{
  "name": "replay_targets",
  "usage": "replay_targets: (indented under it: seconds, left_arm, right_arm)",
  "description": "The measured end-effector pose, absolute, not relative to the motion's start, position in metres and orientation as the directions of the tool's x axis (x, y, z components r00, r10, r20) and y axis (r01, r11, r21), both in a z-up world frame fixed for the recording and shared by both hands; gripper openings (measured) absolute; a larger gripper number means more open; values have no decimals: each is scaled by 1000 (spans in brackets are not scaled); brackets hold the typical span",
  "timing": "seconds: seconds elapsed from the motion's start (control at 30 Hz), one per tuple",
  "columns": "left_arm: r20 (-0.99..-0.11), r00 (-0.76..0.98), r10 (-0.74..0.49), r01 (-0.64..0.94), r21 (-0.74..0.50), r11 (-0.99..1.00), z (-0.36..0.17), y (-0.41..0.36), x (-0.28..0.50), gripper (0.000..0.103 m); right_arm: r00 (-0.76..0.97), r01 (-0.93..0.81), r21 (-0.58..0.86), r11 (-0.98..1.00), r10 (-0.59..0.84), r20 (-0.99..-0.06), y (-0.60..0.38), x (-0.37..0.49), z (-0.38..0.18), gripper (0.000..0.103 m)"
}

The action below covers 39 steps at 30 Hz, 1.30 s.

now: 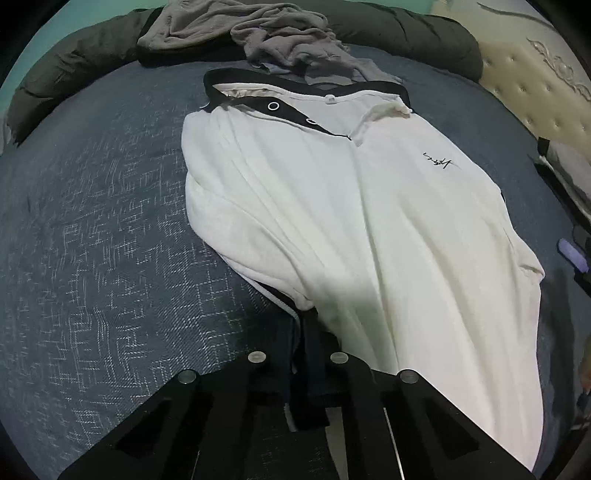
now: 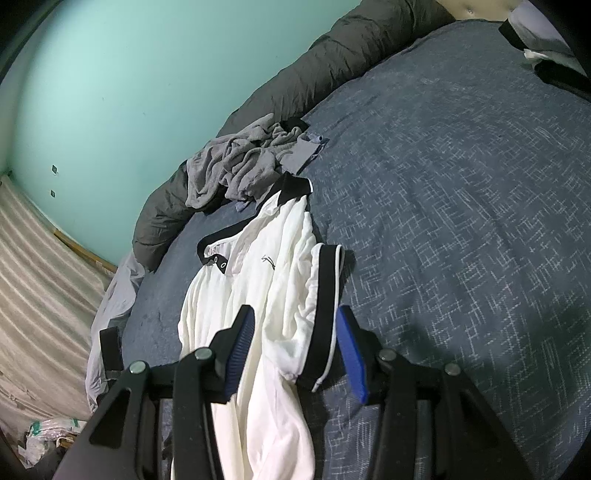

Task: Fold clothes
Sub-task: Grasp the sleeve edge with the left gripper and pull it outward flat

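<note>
left gripper point(image 1: 295, 369) jaws clenched on sleeve cuff point(image 1: 291, 314), right gripper point(image 2: 295, 347) jaws released, one white shirt point(image 1: 351, 221)

Garment: a white polo shirt point(image 1: 369, 221) with black collar trim is spread front-up on the bed, collar toward 12 o'clock, hem toward 6 o'clock in the left wrist view.
Collar: the black placket with two ring snaps point(image 1: 273, 106) is seen open at 11 o'clock.
Logo: a small black script mark point(image 1: 441, 161) is shown on the chest at 2 o'clock.
Sleeve: a black-cuffed sleeve point(image 2: 325, 317) with white piping is folded over the body, at 1 o'clock in the right wrist view.
Pile: crumpled grey clothes point(image 1: 280, 33) are heaped just beyond the collar at 12 o'clock.
</note>
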State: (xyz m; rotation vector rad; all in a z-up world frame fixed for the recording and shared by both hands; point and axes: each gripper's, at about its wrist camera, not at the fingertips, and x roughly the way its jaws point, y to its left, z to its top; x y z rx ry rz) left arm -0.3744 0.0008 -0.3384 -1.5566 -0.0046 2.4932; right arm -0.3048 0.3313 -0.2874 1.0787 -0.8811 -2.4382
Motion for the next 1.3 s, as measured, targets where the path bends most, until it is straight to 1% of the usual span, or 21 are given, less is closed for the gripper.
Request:
replay_targets:
  seconds: [0.1,0.3,0.43,0.57,1.03,1.17,1.2,1.3]
  left_arm:
    - [-883,-437,172,-162,-111,-981,-330,0,-375,4]
    - [-849,-509,141,-137,-81,-987,-292,-25,-359,4]
    - [-834,-546,84,-80,-48,-996,-271,-53,-352,4]
    - [-834,-550,34,-18,-29,-999,-263,-85,-351,4]
    - [-856,-516,-30,207,-91,-974,-287,-174,-343,4]
    - [-878,-477,37,255,-179,-950,-314,-190,-337,5]
    - [-882,-467,56,267,-202,-942,-321,-194,-336,6]
    - [-871,-485,70,270,-226,-936,-321,-196,-328,8]
  right_arm:
    - [-660,45,661,-749,-519,-543,333,-305,-288,46]
    - [-658,45,666,-744,-524,-541,335,-306,-287,46]
    - [-655,48,669,-742,-529,-540,336,-306,-286,46]
    - [-652,50,669,-741,-532,-540,334,-305,-286,46]
    - [-629,56,659,-750,-539,-559,326,-310,-292,46]
    - [-625,55,658,-751,-540,-564,326,-311,-294,46]
    - [-624,55,658,-751,-540,-564,326,-312,-294,46]
    - [-620,54,659,-751,-542,-567,327,-313,-295,46]
